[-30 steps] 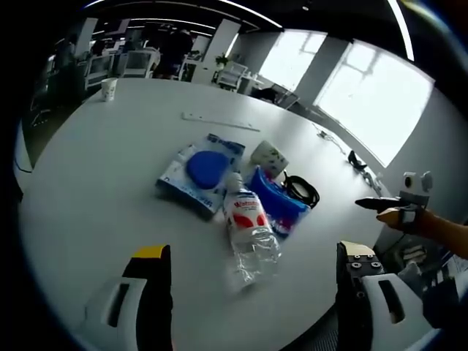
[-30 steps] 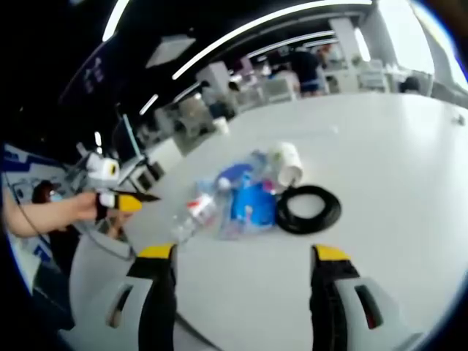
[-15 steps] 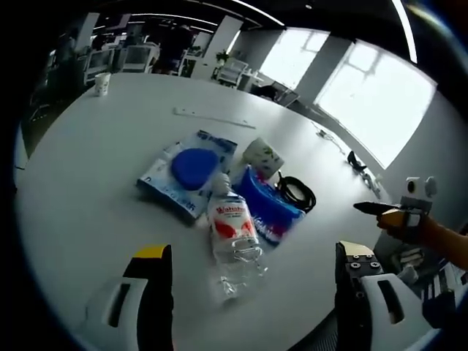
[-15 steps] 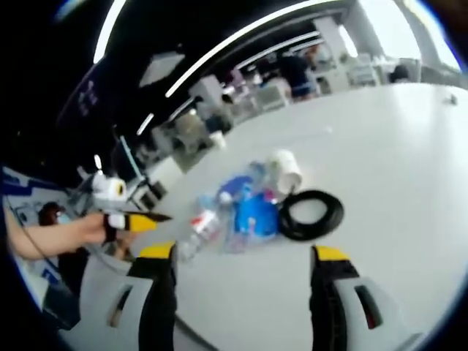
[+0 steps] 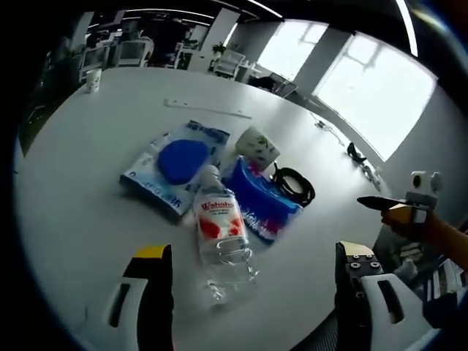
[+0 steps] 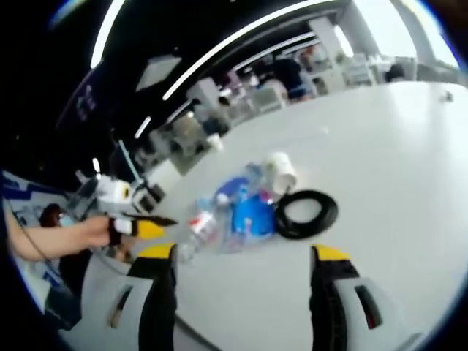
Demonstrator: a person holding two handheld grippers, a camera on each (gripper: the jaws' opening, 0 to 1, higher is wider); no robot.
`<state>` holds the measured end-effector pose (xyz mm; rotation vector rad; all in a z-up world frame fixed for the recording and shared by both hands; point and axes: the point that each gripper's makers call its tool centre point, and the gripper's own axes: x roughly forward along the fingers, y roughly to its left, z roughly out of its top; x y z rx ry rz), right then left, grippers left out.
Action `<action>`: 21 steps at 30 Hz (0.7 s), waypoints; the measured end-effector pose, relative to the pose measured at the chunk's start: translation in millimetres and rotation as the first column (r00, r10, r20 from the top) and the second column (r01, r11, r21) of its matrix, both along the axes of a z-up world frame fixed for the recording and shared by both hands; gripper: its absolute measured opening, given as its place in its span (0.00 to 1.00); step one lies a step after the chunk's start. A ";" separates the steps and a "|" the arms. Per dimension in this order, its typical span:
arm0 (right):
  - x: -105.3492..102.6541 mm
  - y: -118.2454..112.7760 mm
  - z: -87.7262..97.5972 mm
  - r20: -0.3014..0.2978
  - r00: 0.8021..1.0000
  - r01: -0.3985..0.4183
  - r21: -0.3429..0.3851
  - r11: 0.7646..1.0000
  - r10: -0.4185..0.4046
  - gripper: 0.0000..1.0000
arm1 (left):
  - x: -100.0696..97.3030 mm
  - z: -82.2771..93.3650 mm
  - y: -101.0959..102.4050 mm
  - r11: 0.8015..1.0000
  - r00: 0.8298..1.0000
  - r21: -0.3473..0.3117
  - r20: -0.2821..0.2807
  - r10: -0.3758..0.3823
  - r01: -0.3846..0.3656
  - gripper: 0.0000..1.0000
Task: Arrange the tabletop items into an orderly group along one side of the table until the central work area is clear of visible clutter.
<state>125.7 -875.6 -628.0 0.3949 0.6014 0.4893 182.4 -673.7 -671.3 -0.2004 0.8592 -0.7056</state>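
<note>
My left gripper [image 5: 248, 292] and right gripper [image 6: 241, 292] both hang spread and empty. The clear water bottle [image 5: 219, 238] lies on its side just ahead of the left jaws; light, slick, crushable, I'd grip mid-body.

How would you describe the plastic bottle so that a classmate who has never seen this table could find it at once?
Start at the big white table and find the cluster of items at its middle. The clear plastic bottle lies on its side at the near edge of that cluster, between the flat pack with the blue disc and the blue pouch. It alone is see-through, with a red-and-white label.
</note>
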 end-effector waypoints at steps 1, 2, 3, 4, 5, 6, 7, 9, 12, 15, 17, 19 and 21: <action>-0.2 0.0 0.0 -0.001 1.000 0.000 0.001 1.000 0.000 0.72 | -0.2 -0.4 -1.6 1.000 1.000 0.000 -0.002 -0.003 0.003 0.91; -0.1 -0.3 -0.4 -0.002 1.000 0.000 0.000 1.000 0.000 0.72 | -0.6 -1.0 -2.4 1.000 1.000 0.003 -0.004 -0.008 0.008 0.91; 0.2 -0.5 -0.4 -0.002 1.000 -0.001 -0.001 1.000 0.001 0.72 | -0.8 -1.9 -3.1 1.000 1.000 0.006 -0.005 -0.012 0.012 0.91; 0.8 -0.9 -0.1 0.000 1.000 0.000 -0.001 1.000 0.000 0.72 | -0.8 -3.3 -3.7 1.000 1.000 0.010 -0.010 -0.016 0.016 0.91; 1.6 -1.1 0.3 0.001 1.000 0.002 0.002 1.000 -0.002 0.72 | -0.6 -3.8 -3.7 1.000 1.000 0.011 -0.011 -0.016 0.016 0.91; 1.9 -1.0 0.6 0.002 1.000 0.002 0.003 1.000 -0.002 0.72 | -0.1 -4.3 -3.7 1.000 1.000 0.013 -0.012 -0.016 0.016 0.91; 2.3 -1.0 0.7 0.002 1.000 0.003 0.003 1.000 -0.003 0.72 | 0.1 -4.3 -3.9 1.000 1.000 0.013 -0.012 -0.015 0.015 0.91; 2.7 -0.8 0.5 0.002 1.000 0.002 0.002 1.000 -0.002 0.71 | 1.0 -7.5 -4.7 1.000 1.000 0.019 -0.024 -0.015 0.015 0.90; 2.4 -0.6 -0.4 0.000 1.000 0.001 0.003 1.000 -0.001 0.71 | 0.9 -15.2 -5.7 0.998 0.999 0.055 -0.034 -0.029 0.031 0.89; 0.7 -2.3 -0.7 -0.003 1.000 0.007 0.006 1.000 -0.007 0.71 | 0.9 -19.6 -7.7 0.997 0.998 0.061 -0.046 -0.035 0.038 0.89; -0.4 -4.1 -0.2 -0.002 1.000 0.011 0.009 1.000 -0.011 0.72 | -1.0 -21.6 -10.7 0.997 0.998 0.062 -0.057 -0.042 0.045 0.90; -1.4 -6.5 -0.3 -0.004 1.000 0.013 0.006 1.000 -0.013 0.72 | -0.1 -21.8 -11.8 0.997 0.998 0.063 -0.056 -0.037 0.040 0.90; -2.3 -9.2 -0.2 -0.005 1.000 0.016 0.001 1.000 -0.016 0.72 | 1.8 -22.2 -12.3 0.998 0.998 0.061 -0.058 -0.026 0.029 0.90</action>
